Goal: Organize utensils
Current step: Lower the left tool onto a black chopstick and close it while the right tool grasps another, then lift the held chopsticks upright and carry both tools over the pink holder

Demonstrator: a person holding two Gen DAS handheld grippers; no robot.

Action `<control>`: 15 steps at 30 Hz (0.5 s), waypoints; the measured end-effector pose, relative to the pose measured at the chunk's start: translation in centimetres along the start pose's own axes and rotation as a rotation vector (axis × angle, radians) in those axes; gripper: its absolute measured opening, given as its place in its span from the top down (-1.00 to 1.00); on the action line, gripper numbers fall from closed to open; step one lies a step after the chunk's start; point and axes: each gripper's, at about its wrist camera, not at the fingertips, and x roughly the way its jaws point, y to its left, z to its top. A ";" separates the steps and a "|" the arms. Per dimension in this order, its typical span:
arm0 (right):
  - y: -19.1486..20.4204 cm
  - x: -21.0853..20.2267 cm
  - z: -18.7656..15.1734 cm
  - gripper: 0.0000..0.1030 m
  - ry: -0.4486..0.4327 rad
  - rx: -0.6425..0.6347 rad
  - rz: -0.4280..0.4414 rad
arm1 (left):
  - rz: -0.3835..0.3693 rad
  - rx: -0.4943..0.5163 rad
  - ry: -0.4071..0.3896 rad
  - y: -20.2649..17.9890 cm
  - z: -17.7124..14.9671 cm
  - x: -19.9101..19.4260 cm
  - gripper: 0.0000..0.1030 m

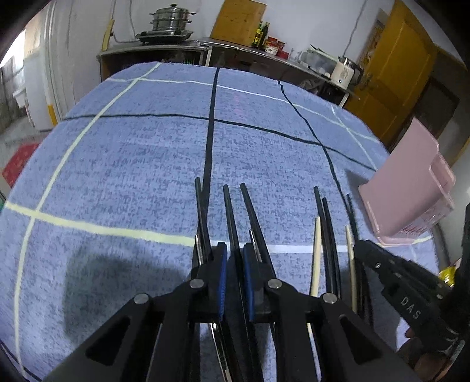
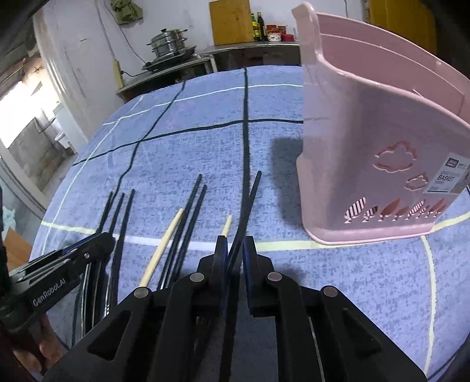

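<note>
**K:** Left gripper [image 1: 235,255] is clamped on a black chopstick [image 1: 232,217], blue pads [image 1: 222,273] pressing it from both sides. Right gripper [image 2: 235,249] has its own black chopstick [image 2: 245,211] between its pads, jaws nearly together.

**M:** Largest things first. What's under them?

**K:** Blue checked tablecloth [image 1: 132,164] over the whole table, dark and pale lines crossing it. Pink basket [image 2: 367,152] stands upright on it, ahead and to the right of the right gripper, cloud cutouts in the wall, label on the side.

**M:** Utensils?

**K:** All still on the cloth, none visible in the basket. More black chopsticks [image 2: 188,211] lie in a loose fan between the two grippers, tips pointing away. Two pale wooden chopsticks [image 2: 164,244] are mixed in, one just beside the right gripper's left finger.

**M:** Background?

**K:** Steel steamer pot [image 1: 171,19] on a counter at the far wall, bottles [image 1: 261,33] further along.
</note>
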 end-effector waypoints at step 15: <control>0.2 -2.6 0.6 0.88 -0.038 -0.001 0.058 | -0.042 0.030 0.010 0.4 2.2 -0.7 0.86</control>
